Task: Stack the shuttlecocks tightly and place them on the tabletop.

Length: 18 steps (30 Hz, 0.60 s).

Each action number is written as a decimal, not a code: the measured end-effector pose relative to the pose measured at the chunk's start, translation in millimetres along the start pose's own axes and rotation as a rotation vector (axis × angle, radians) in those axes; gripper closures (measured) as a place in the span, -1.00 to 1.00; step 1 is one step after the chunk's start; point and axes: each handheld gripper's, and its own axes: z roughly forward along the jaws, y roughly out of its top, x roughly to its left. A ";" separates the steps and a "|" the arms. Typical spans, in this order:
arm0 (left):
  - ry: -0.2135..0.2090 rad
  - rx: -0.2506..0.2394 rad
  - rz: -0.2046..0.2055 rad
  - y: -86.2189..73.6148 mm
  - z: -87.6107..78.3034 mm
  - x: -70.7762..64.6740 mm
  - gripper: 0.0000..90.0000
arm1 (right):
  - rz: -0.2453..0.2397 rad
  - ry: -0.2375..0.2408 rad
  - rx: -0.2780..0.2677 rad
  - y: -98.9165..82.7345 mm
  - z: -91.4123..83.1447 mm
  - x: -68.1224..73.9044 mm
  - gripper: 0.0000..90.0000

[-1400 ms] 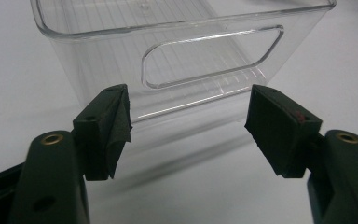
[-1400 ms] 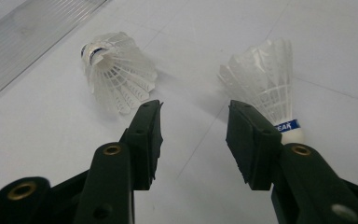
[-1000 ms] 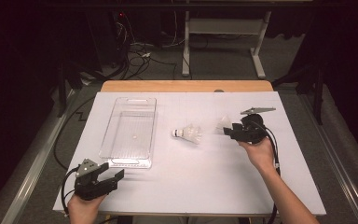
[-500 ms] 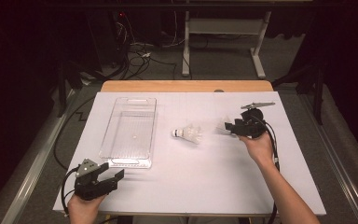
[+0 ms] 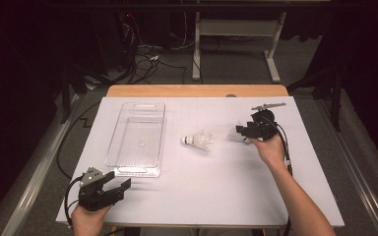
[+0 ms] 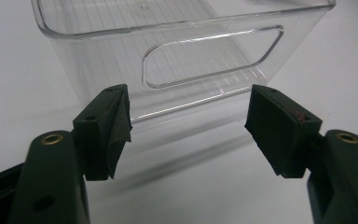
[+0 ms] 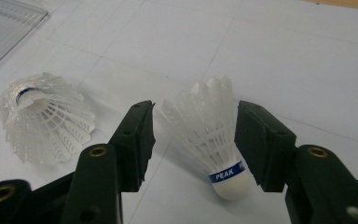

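White feather shuttlecock [image 7: 213, 135] lies on its side between the fingers [image 7: 135, 144] of the right gripper [image 5: 242, 132], on the right part of the counter [image 5: 226, 191], cork end toward the camera in the right gripper view. Those fingers stand partly open and have just been opening; the pads sit either side of the skirt, not pressing it as far as I can tell. Judgement: very light, feathers thin and crushable, skirt springy, so it could roll or skitter if nudged. Best hold looks like the cork base with the blue band, or a gentle squeeze low on the skirt.

Second shuttlecock [image 5: 199, 141] lies near the counter's middle, left of the first, well apart from the clear plastic bin [image 5: 137, 139] further left.

Left gripper [image 5: 109, 189] rests at the near left, fingers wide apart, holding nothing, pointed at the bin's near wall.

Count: two shuttlecocks, one bin, two grippers.
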 end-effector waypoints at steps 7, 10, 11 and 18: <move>0.000 0.000 0.000 0.0 0.1 0.0 -0.30 | -0.001 -0.008 0.008 7.5 5.2 2.0 0.06; 0.000 0.001 -0.001 0.0 0.2 0.1 -0.30 | -0.002 -0.014 0.016 10.4 8.8 2.5 0.06; 0.000 0.000 -0.001 0.0 0.2 0.1 -0.30 | -0.004 -0.018 0.019 11.4 9.9 2.5 0.06; -0.003 0.001 -0.001 0.1 0.3 0.5 -0.30 | 0.006 -0.022 0.017 19.9 14.3 1.1 0.07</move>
